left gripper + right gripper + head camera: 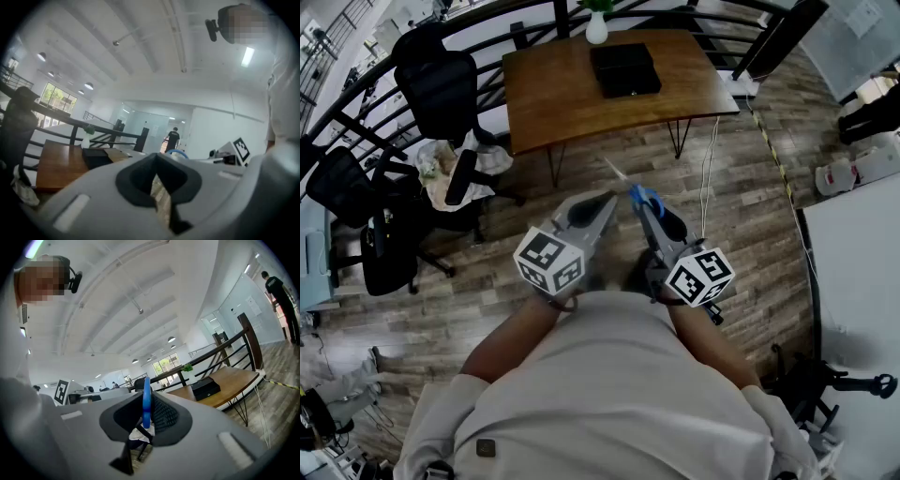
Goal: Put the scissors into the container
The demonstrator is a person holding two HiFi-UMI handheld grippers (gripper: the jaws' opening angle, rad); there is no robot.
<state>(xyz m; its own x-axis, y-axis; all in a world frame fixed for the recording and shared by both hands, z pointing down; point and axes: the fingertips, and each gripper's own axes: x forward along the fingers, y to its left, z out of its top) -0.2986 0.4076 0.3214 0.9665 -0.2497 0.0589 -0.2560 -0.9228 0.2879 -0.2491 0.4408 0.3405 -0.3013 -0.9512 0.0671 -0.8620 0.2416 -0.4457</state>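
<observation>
above the wooden floor [741, 187], our right claw [641, 201] is nearly closed, pinching the blue handle of the one pair of scissors [628, 185]. our left claw [598, 208] is closed and empty. one black box [624, 68] and one white vase [596, 28] sit on the counter [553, 94], well apart from both.

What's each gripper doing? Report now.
Left gripper: shut, empty.
Right gripper: shut on the scissors, by the blue handle.

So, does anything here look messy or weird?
A crumpled pile sits dumped on an office chair at the left. The scissors stick out of the right claw, pinched by the blue handle, far from the black container.
</observation>
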